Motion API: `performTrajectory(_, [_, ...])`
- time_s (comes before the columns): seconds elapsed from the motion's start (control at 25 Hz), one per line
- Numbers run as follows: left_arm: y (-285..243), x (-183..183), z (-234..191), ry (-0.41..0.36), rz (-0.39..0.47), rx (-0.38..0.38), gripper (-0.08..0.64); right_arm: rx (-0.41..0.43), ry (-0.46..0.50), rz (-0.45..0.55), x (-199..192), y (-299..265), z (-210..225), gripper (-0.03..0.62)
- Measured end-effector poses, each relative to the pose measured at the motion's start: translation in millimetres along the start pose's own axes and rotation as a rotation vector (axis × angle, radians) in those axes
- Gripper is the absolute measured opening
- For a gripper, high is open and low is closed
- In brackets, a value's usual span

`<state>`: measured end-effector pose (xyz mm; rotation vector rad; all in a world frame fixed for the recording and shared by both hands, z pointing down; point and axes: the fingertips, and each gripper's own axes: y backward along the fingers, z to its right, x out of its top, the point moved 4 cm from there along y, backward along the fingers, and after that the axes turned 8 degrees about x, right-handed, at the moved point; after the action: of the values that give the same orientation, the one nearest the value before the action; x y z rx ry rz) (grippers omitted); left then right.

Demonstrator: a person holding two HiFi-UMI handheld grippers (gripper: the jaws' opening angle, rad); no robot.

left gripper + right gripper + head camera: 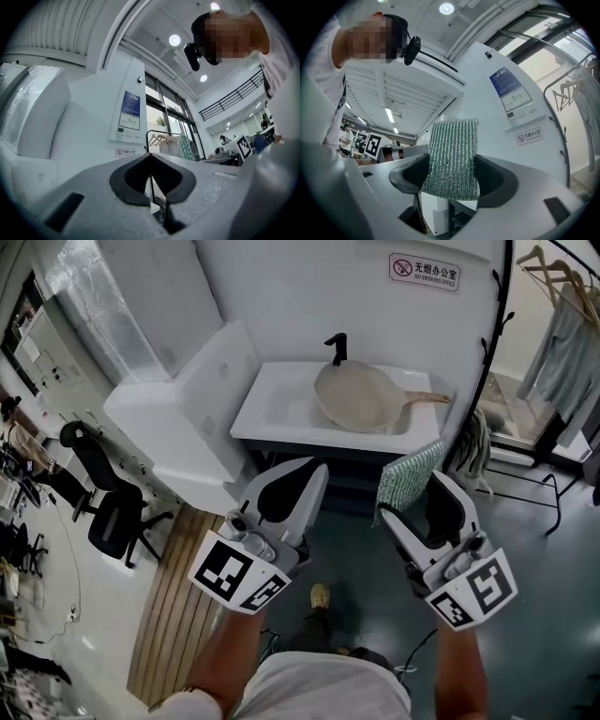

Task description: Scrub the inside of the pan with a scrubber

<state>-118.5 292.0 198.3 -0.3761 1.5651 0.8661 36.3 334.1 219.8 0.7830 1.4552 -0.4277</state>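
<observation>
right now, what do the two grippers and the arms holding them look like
The left gripper and right gripper are bulky white plastic shells with dark padded linings inside the jaws. Each carries a marker cube of black-and-white squares at the hand end. The person wears a white top, and the forearms have no sleeves.
</observation>
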Motion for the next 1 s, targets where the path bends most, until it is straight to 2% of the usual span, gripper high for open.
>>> performTrajectory(0.72, [-131.4, -48.9, -159.7, 0.023, -0.002, -0.062, 0.015, -0.081, 0.027, -0.058, -36.7, -142.4, 126.9, 0.304])
performTrajectory(1.0, [-164.0, -70.3, -196.6, 0.047, -0.023, -0.057, 0.015, -0.098, 0.034, -0.085, -45.9, -171.8, 159.4, 0.304])
